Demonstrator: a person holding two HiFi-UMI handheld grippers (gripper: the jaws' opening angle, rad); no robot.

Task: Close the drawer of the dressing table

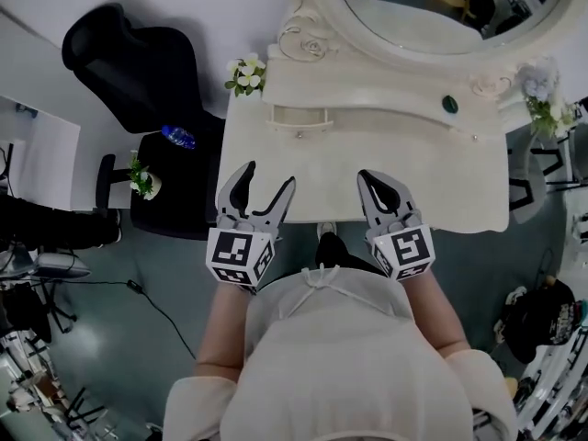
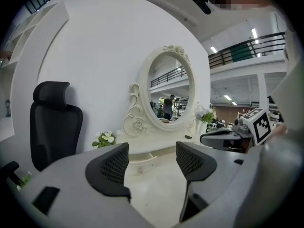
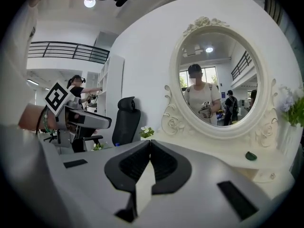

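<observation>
Left gripper (image 1: 268, 176) jaws apart and empty, right gripper (image 1: 369, 177) jaws together, both over the table (image 1: 441, 173) front edge; drawer (image 1: 299, 118) juts out back-left under the mirror (image 1: 441, 7), so an off-centre push likely skews and jams it.
</observation>
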